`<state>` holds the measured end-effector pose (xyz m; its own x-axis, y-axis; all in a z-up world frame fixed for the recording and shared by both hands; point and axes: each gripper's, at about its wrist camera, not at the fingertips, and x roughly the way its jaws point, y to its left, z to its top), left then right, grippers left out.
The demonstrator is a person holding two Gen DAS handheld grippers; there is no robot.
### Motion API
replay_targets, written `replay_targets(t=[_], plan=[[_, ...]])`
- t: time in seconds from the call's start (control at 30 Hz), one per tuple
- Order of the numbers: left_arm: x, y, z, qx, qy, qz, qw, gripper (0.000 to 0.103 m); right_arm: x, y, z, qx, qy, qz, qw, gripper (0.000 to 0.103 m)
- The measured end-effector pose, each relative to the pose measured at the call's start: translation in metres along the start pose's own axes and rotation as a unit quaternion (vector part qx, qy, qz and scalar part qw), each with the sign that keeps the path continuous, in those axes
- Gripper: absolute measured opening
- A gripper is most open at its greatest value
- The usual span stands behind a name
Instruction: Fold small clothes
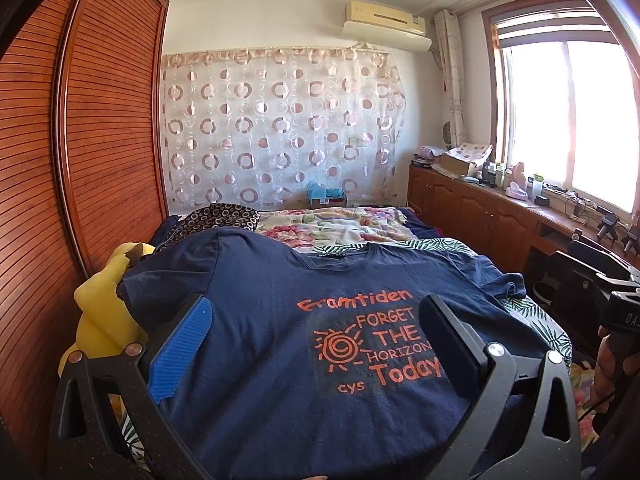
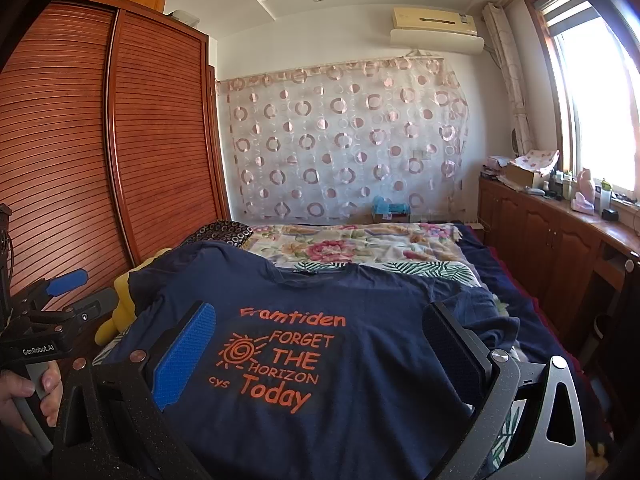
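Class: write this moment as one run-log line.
left gripper: open, over shirt | right gripper: open, over shirt | navy T-shirt: flat on bed, print up, unfolded | yellow plush toy: beside left sleeve

We read "Framtiden FORGET THE HORIZON Today cys" in orange on the navy cotton T-shirt (image 1: 280, 320) ahead of both grippers, and "GenRobot.AI" on the black left gripper (image 2: 60, 286).
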<state>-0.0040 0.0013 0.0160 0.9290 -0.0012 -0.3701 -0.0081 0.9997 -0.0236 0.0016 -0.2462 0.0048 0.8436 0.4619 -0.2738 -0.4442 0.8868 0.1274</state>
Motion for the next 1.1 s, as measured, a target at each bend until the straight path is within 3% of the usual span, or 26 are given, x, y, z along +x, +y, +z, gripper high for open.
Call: replay_targets(t=[1.1], plan=[[-0.0047, -0.0012, 0.0061, 0.002, -0.003, 0.002, 1.0000, 0.103, -0.0022, 0.0015, 0.0024, 0.001, -0.001, 0.000, 1.000, 0.103]])
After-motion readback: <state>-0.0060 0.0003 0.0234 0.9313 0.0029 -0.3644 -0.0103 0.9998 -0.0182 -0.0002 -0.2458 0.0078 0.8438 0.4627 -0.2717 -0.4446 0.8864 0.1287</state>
